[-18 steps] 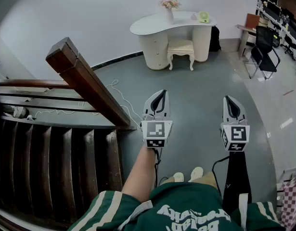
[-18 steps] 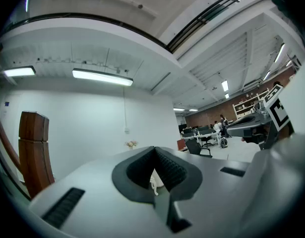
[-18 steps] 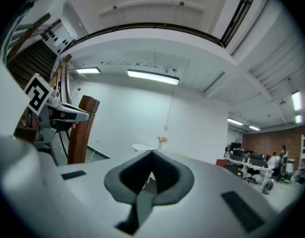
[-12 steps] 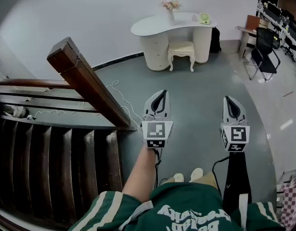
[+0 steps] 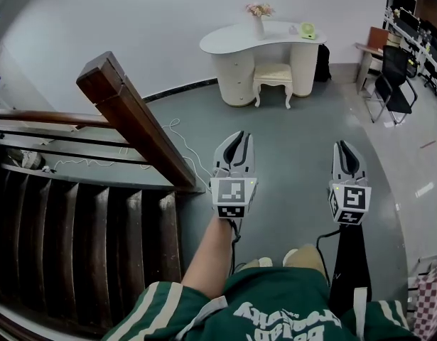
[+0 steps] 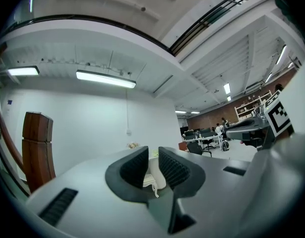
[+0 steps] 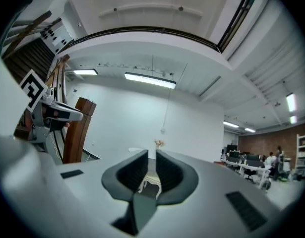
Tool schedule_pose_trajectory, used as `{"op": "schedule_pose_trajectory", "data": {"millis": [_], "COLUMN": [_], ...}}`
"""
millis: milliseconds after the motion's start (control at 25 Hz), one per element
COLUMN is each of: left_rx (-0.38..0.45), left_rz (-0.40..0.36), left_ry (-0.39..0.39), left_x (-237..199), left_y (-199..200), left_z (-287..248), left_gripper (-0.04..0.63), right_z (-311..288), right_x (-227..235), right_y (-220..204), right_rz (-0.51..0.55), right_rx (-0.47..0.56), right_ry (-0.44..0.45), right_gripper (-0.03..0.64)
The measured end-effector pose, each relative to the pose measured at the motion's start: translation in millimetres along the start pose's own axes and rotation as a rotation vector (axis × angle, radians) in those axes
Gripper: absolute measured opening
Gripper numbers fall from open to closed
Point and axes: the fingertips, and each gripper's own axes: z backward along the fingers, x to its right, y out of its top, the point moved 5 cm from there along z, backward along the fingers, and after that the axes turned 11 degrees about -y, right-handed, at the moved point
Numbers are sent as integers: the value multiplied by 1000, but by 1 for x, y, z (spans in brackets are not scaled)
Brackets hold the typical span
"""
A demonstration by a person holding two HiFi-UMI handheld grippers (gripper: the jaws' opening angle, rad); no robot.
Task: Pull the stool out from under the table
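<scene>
Stool (image 5: 272, 77), cream with curved legs, stands at the upper centre of the head view. It is at the gap between the two pedestals of the white curved table (image 5: 229, 41) by the far wall, well apart from both grippers.

The left gripper (image 5: 234, 138), at the middle of the frame, has its jaws clenched to a thin slit with nothing between the pads. In its own view only the distant stool shows through that slit. The right gripper (image 5: 344, 149), right of centre, is clenched and empty too. Both point level toward the table.

A bare forearm (image 5: 209, 256) runs from the left gripper down to a green shirt (image 5: 268, 311) at the bottom edge.

A white cable (image 5: 177, 135) lies on the grey floor (image 5: 296, 133), left of the left gripper. A dark wooden post (image 5: 103, 84) rises at the upper left, above dark stairs (image 5: 76, 240) at the lower left.

On the table stand a vase of flowers (image 5: 259, 14) and a small green thing (image 5: 307, 29). A black chair (image 5: 393, 77) is at the upper right.
</scene>
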Motion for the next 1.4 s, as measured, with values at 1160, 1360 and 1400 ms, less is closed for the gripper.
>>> {"op": "schedule_pose_trajectory", "data": {"millis": [1160, 1360, 1400], "left_rx": [67, 40, 36], "left_rz": [51, 48, 46], "left_ry": [-71, -69, -69], "left_x": [-67, -78, -79], "left_y": [-34, -50, -54], "left_z": [-194, -249, -260], "left_gripper": [439, 437, 437], "right_z": [-227, -286, -296], "right_x": [16, 28, 30], "right_y": [-71, -86, -91], "right_rz": [-183, -180, -182], "right_rx": [-66, -70, -71], "right_ry": [158, 179, 184], "right_gripper": [472, 471, 471]}}
